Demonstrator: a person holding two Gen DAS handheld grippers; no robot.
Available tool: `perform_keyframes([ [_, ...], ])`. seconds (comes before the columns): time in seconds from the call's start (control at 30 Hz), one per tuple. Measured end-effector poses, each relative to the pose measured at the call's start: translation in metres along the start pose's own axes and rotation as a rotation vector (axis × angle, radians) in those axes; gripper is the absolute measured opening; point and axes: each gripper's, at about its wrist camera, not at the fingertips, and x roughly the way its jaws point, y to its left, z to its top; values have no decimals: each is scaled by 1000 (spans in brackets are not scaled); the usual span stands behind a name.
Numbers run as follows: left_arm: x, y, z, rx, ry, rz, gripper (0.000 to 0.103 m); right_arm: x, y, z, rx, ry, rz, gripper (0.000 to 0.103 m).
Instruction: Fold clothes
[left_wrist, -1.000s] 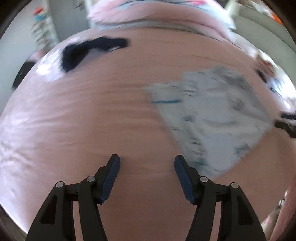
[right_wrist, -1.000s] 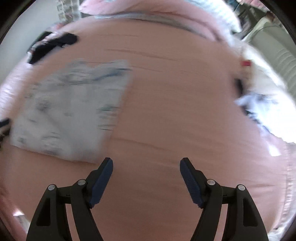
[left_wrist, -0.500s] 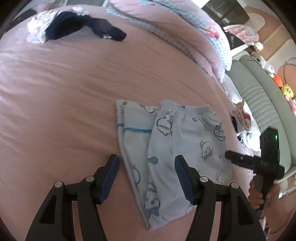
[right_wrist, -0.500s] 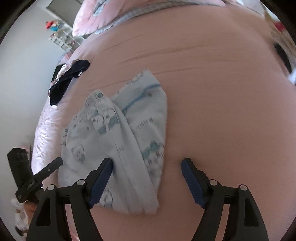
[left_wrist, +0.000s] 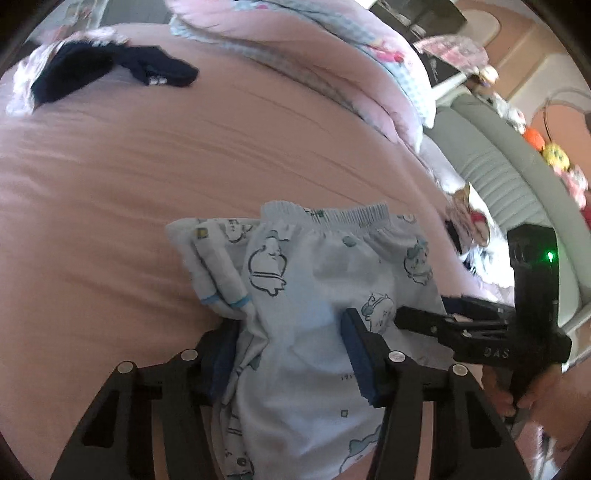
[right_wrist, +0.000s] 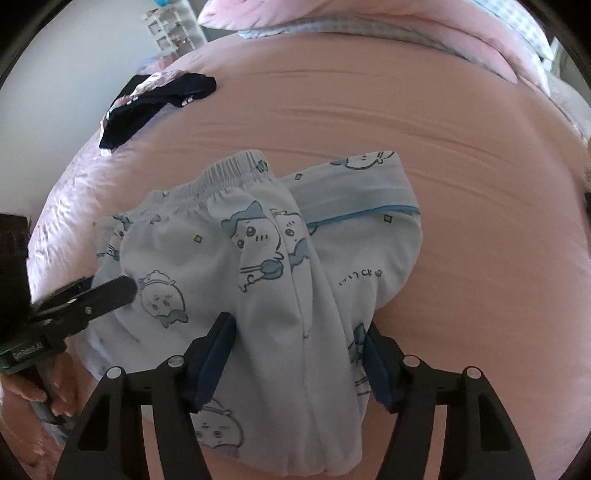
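Light blue pajama shorts (left_wrist: 317, 280) with cartoon prints lie folded on the pink bed sheet (left_wrist: 110, 177); they also show in the right wrist view (right_wrist: 258, 258). My left gripper (left_wrist: 291, 354) is open, its jaws straddling the near part of the shorts. My right gripper (right_wrist: 299, 362) is open, jaws also on either side of the cloth. The right gripper shows in the left wrist view (left_wrist: 436, 317), and the left gripper in the right wrist view (right_wrist: 107, 291). Whether the pads touch the cloth I cannot tell.
A dark navy garment (left_wrist: 110, 70) lies on patterned cloth at the far left of the bed, also in the right wrist view (right_wrist: 155, 99). A pink quilt (left_wrist: 332, 66) is heaped at the back. A grey padded headboard (left_wrist: 509, 177) with toys is at the right.
Both grippers have moved down and forward onto the shorts, which now lie between their open jaws. The cloth has bunched up a little.
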Motion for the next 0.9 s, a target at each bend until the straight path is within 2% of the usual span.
perform_keyframes([
  [0.13,-4,1,-2,6,-3,0,51,3,8,4,1,-22,-27,67],
  [0.17,-5,-1,-3,16,-4,14,47,2,11,1,-1,-28,-43,66],
  [0.2,-5,-5,-3,22,-7,31,37,1,13,-1,0,-33,-56,62],
  [0.23,-4,-6,-2,16,-9,33,31,-3,12,-3,19,-37,-50,59],
  [0.27,-4,-6,0,7,-11,29,23,-6,13,-3,37,-39,-42,48],
  [0.3,-3,-7,1,-2,-14,25,21,-1,20,6,56,-35,-25,34],
  [0.37,-12,-11,3,3,-28,23,15,-12,16,1,93,-24,21,18],
  [0.5,-33,-36,4,51,-71,-2,12,-54,14,-11,84,-74,64,16],
  [0.67,-49,-80,-5,114,-70,-50,11,-110,17,-30,67,-147,69,16],
  [0.73,-56,-101,-15,132,-52,-76,11,-116,20,-29,69,-169,66,16],
  [0.83,-64,-144,-30,182,-52,-123,11,-147,4,-66,108,-208,40,16],
  [0.9,-67,-158,-46,189,-47,-140,11,-164,-12,-99,166,-243,41,16],
])
